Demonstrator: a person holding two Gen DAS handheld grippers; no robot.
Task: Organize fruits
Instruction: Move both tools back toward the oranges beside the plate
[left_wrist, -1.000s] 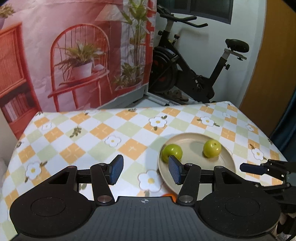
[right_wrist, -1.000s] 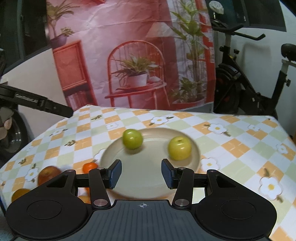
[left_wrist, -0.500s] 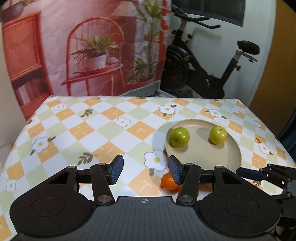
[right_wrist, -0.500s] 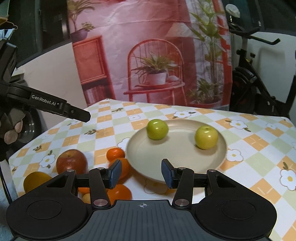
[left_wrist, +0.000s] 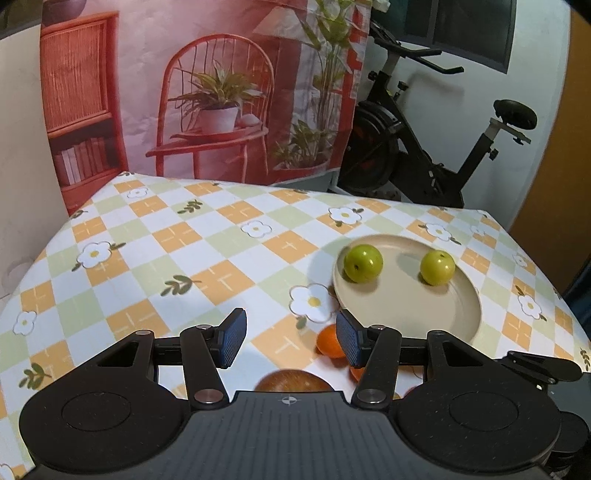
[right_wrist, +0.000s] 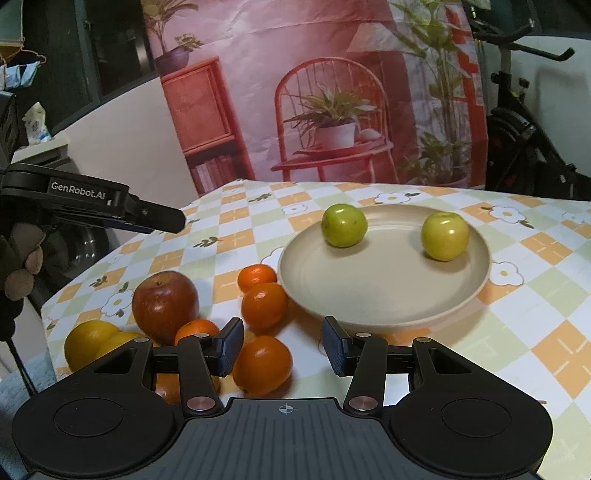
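A beige plate (right_wrist: 388, 295) (left_wrist: 443, 317) holds two green fruits, one on its left (right_wrist: 344, 225) (left_wrist: 363, 263) and one on its right (right_wrist: 445, 236) (left_wrist: 437, 267). Left of the plate lie a red apple (right_wrist: 164, 304) (left_wrist: 293, 382), several small oranges (right_wrist: 264, 304) (left_wrist: 330, 341) and a yellow fruit (right_wrist: 90, 343). My right gripper (right_wrist: 282, 349) is open and empty, low over the nearest orange (right_wrist: 262, 363). My left gripper (left_wrist: 291, 341) is open and empty above the cloth, just behind the apple. Its finger (right_wrist: 155, 216) shows at the left of the right wrist view.
The table wears a checked cloth with flowers (left_wrist: 207, 258). A red printed backdrop (left_wrist: 221, 92) hangs behind, and an exercise bike (left_wrist: 424, 147) stands at the back right. The table's edges fall away at left and right. A person's hand (right_wrist: 22, 266) shows at far left.
Both grippers have drawn back and sunk, so the plate sits farther off. The apple and oranges have come into both views. Jaw openings are unchanged.
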